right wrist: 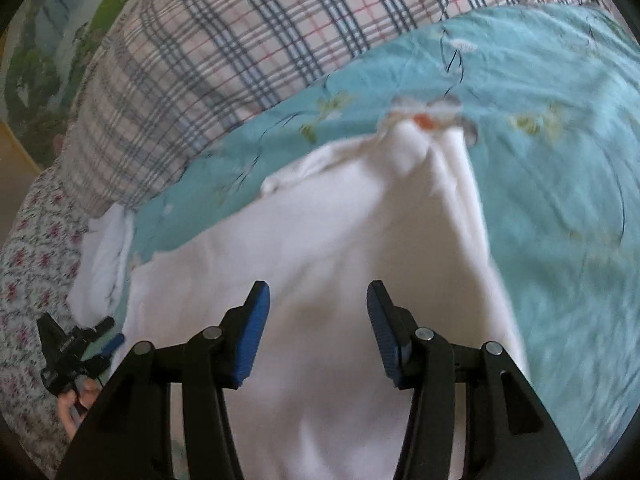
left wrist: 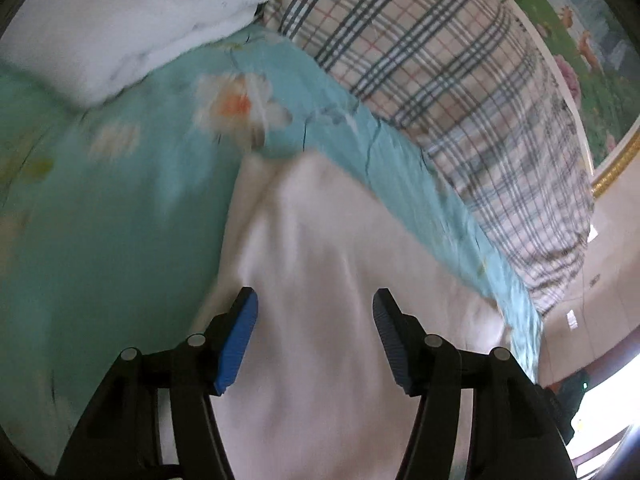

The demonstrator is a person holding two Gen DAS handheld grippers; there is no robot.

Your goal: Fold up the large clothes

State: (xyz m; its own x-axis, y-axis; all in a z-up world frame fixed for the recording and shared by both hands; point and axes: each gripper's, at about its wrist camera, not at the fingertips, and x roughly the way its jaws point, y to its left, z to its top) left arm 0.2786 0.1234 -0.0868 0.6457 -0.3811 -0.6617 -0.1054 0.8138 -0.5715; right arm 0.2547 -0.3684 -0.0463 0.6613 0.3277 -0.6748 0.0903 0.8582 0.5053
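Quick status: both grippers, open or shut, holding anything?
Left gripper: open, holding nothing, above the white garment.
Right gripper: open, holding nothing, also over the garment.

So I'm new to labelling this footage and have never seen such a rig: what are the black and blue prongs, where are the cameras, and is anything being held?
No robot here: a person holds a hand-operated claw in each hand, with a fisheye camera on each looking along its two blue-padded fingers. One picture comes from the left claw, the other from the right claw. Both claws are open and hold nothing; they sit above a white garment spread on a turquoise floral bedsheet. Behind lies a plaid quilt, and the left view shows folded white cloth. In the right view, the left claw appears small at the lower left.
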